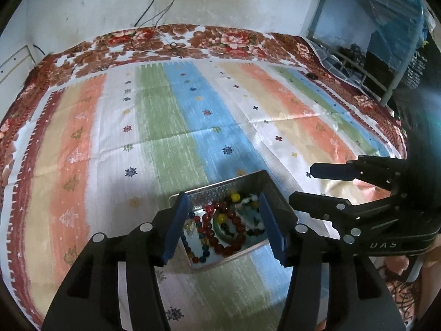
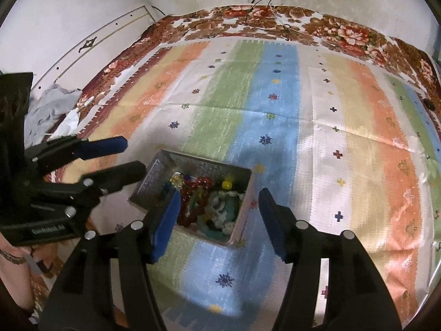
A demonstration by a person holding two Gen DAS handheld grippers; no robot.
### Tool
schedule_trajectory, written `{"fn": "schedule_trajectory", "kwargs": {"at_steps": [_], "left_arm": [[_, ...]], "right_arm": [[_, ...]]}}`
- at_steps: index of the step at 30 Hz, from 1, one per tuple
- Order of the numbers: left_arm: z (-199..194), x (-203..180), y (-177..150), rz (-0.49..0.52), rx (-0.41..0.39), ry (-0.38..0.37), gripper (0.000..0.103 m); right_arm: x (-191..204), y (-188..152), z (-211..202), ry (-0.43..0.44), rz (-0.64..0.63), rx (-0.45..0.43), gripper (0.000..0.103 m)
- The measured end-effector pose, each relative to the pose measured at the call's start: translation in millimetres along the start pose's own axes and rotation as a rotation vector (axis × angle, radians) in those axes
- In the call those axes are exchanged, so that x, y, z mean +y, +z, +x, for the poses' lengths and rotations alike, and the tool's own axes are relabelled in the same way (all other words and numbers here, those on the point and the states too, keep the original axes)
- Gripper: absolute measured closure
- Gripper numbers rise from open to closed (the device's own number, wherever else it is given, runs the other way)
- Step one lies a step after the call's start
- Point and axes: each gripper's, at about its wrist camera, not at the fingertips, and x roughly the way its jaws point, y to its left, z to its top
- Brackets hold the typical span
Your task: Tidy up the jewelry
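A small metal box (image 1: 268, 186) sits on the striped cloth and holds several beaded bracelets. Among them are a dark red bead bracelet (image 1: 212, 234), a multicoloured bead string (image 1: 199, 256) and a pale white-and-teal one (image 1: 249, 207). My left gripper (image 1: 222, 195) hangs open over the box with its blue pads on either side of it and nothing pressed between them. My right gripper (image 2: 219, 193) is likewise open above the same box (image 2: 198, 165), over the red beads (image 2: 201, 183). Each gripper shows in the other's view: the right (image 1: 301, 184), the left (image 2: 134, 154).
The striped cloth (image 1: 179, 127) lies on a floral blanket (image 1: 193, 38) against a white wall with hanging cables (image 1: 157, 5). A blue metal frame (image 1: 386, 55) stands at the right. Crumpled grey fabric (image 2: 55, 104) lies at the bed's left edge.
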Motion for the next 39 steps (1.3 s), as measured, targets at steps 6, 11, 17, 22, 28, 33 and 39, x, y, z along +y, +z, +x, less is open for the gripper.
{"fn": "schedule_trajectory", "kwargs": {"at_steps": [6, 11, 17, 22, 28, 33, 39], "left_arm": [[-8.5, 4.9, -5.6, -0.012, -0.013, -0.013, 0.046], [-10.9, 3.9, -12.4, 0.010, -0.012, -0.008, 0.038], [-18.3, -0.7, -25.4, 0.049, -0.053, 0.040, 0.020], [-30.6, -5.5, -30.9, 0.089, -0.129, 0.071, 0.010], [-30.0, -12.9, -40.3, 0.128, -0.120, 0.092, 0.006], [-35.4, -14.8, -52.0, 0.126, -0.133, 0.109, 0.006], [-47.3, -16.9, -60.6, 0.093, -0.171, 0.081, 0.006]], "right_arm": [[-9.4, -14.7, -11.3, -0.020, 0.023, -0.021, 0.043], [-13.3, -23.9, -23.9, -0.006, 0.043, -0.058, 0.039], [-7.5, -34.1, -41.1, -0.026, 0.033, -0.137, 0.030], [1.3, -43.8, -55.8, -0.002, 0.014, -0.199, 0.023], [4.7, -52.9, -60.1, -0.064, 0.017, -0.223, 0.014], [4.5, -65.5, -74.3, -0.071, 0.057, -0.291, 0.007], [13.5, -75.6, -74.7, -0.087, 0.037, -0.288, 0.005]]}}
